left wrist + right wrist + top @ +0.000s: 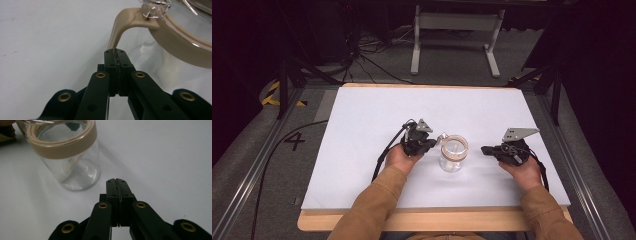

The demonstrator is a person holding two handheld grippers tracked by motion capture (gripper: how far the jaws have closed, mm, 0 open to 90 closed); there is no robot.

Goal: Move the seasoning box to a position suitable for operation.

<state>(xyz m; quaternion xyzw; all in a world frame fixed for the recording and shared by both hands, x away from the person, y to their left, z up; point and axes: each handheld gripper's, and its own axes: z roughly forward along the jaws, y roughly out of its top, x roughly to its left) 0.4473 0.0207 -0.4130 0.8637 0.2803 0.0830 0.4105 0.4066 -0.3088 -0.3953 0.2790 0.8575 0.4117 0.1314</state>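
A: While your left gripper [428,142] has its jaws pressed together on the tip of the beige latch [119,30], you are in the middle of working the glass jar [452,156] open, as I read it. The jar stands upright on the white table [362,115], about mid-width and toward your side, between your two hands.

B: And the right gripper [486,149]?

A: Your right gripper has its jaws closed flat against each other with nothing between them. It sits just to the right of the jar, near its base, not touching the glass.

B: Is the lid off yet?

A: No. In the left gripper view the beige band [180,42] runs around the mouth and the clear lid [197,22] sits inside it, with the clear knuckle [155,8] of the hinge where the latch meets the rim. So the latch step looks begun, not finished.

B: What does the next move call for?

A: You will likely need to swing that latch away from the jar, and the jar is light and unsupported, so it may slide or tip toward your left. I would bring your right gripper against the glass wall [75,167], or open it and take the body, before you pull. Keep the pull slow; the grip is only on the thin tip.
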